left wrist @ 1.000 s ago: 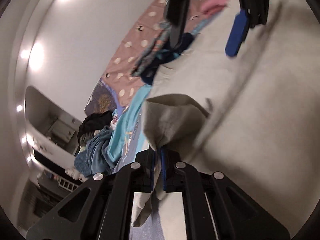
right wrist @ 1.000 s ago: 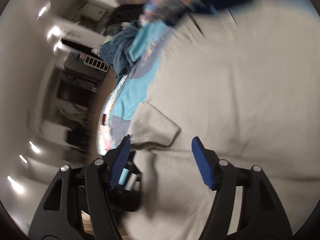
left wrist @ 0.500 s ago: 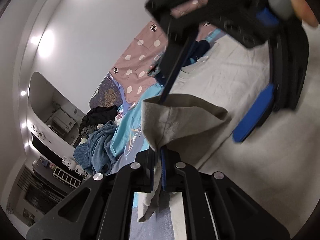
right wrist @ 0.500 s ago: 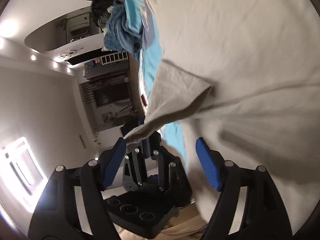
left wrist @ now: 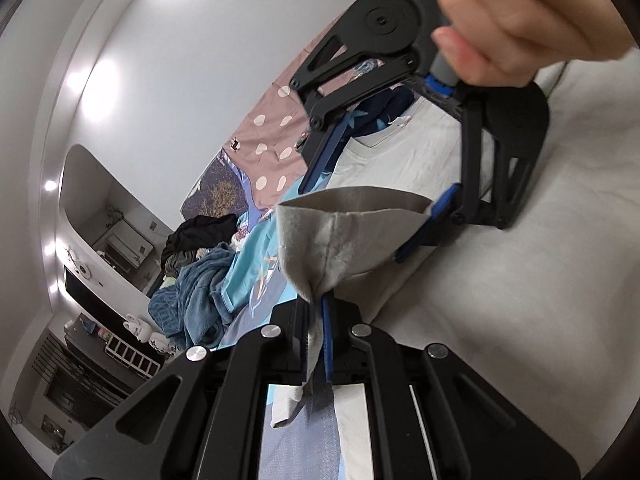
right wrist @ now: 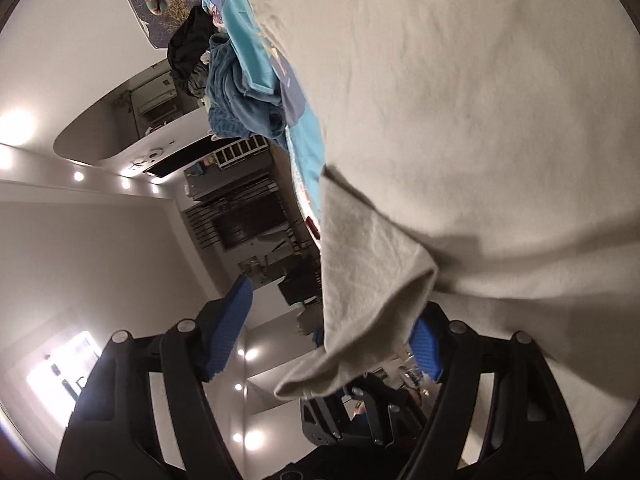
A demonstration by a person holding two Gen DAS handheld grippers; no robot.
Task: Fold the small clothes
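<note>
**One beige shirt, two claws, a bed of laundry**

Nearest the left wrist camera, the left gripper (left wrist: 320,312) has its two blue-padded jaws pinched together on one corner of the beige shirt (left wrist: 352,232), lifting that corner into a small tent above the rest of the garment. Just beyond, one hand (left wrist: 512,12) holds the right gripper (left wrist: 384,208), whose two blue pads straddle the raised flap; its jaws are closing, with the cloth between them, one pad standing clear of the fabric and the other partly hidden behind it.

From the right wrist, the same flap (right wrist: 368,280) hangs across the right gripper (right wrist: 328,332); the left-hand pad is well apart from it.

The one beige shirt lies spread over most of the bed, its collar (left wrist: 384,128) at the far end. Beside it, a turquoise printed bedsheet (left wrist: 248,264) shows along the left edge. Farther left sits one heap of clothes: a blue fleece garment (left wrist: 192,300) with a black garment (left wrist: 200,232) behind it. Farthest is a pink dotted cloth (left wrist: 272,136), then a plain white wall (left wrist: 180,60), a dark shelving unit (right wrist: 240,216) and several ceiling spotlights (right wrist: 78,176).
</note>
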